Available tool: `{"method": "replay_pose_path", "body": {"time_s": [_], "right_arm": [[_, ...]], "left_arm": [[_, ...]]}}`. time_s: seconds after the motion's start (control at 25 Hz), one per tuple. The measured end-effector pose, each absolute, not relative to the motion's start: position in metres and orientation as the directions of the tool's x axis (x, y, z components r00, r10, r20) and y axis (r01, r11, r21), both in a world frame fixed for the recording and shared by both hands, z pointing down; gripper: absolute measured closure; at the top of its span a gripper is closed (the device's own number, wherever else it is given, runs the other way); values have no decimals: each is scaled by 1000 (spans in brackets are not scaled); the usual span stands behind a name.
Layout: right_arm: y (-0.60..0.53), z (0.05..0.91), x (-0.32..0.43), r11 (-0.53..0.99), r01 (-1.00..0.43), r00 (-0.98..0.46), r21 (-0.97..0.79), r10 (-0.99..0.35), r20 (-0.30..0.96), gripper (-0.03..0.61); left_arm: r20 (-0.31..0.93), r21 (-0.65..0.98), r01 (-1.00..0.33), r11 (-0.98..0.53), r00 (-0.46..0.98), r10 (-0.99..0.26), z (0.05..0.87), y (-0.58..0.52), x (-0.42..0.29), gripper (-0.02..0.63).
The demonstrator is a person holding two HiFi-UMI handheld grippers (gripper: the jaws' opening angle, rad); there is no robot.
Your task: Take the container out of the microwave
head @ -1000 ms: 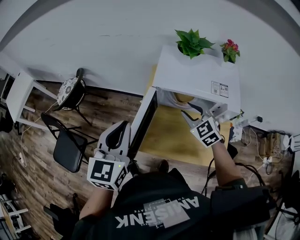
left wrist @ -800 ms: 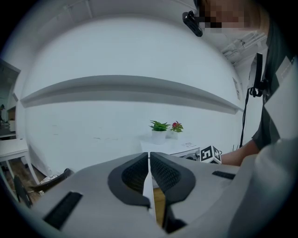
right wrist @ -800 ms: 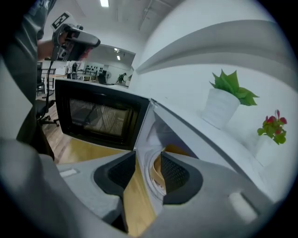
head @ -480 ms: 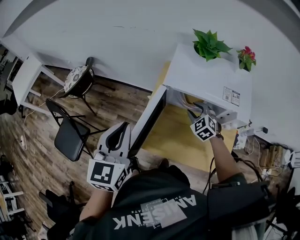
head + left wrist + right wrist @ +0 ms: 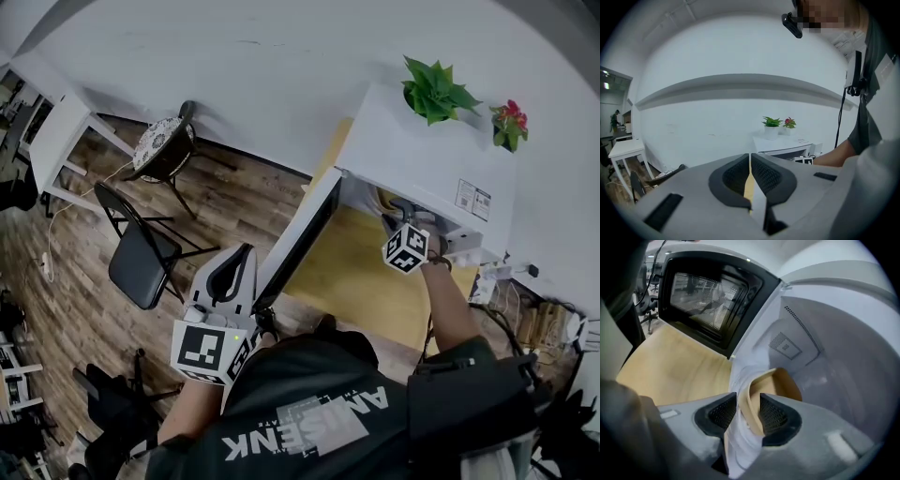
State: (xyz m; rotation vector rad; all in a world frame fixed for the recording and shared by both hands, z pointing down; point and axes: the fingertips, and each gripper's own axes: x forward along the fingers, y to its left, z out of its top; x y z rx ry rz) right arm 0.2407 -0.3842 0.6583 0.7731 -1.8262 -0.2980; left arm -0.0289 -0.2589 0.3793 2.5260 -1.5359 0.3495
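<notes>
Right gripper (image 5: pixel 747 405) inside open white box-shaped microwave (image 5: pixel 422 155), jaws clamped on rim of thin-walled white container with tan interior (image 5: pixel 780 384), its base hidden behind them, left gripper (image 5: pixel 750 176) held apart, jaws together, empty.

R tool (image 5: pixel 748 403) grips container (image 5: pixel 782 383) wall inside microwave (image 5: pixel 820 329).

- Soft, even indoor light; the white wall (image 5: pixel 234 66) is evenly bright, and colours look muted and greyish.
- Heavy fisheye bending in all three views: straight lines curve and the corners go dark and rounded.
- Inside the microwave (image 5: pixel 834 357) it is dimmer; its door window (image 5: pixel 710 296) carries reflections of the room.
- Close up, the right gripper (image 5: pixel 748 405) and the container (image 5: pixel 782 379) rim look soft and unfocused.
</notes>
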Motion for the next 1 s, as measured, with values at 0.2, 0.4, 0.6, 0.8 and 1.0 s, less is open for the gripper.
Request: {"method": "replay_pose_path", "body": {"time_s": [0.2, 0.4, 0.6, 0.8, 1.0], "right_arm": [[-386, 670, 239, 784, -297, -195, 546, -609, 769, 436], [-388, 669, 237, 787, -295, -198, 542, -605, 771, 460], [-385, 668, 236, 791, -288, -198, 540, -601, 775, 508], [-375, 668, 234, 802, -298, -208, 517, -583, 785, 543], [-360, 659, 225, 809, -350, -233, 472, -563, 793, 552]], "left_arm": [[294, 17, -891, -453, 437, -850, 381, -257, -33, 611], [308, 18, -887, -462, 444, -841, 385, -255, -33, 611], [286, 15, -902, -431, 417, -863, 381, -257, -41, 611], [275, 16, -895, -445, 432, -859, 377, -259, -43, 611], [283, 25, -874, -484, 471, -836, 376, -262, -39, 611]]}}
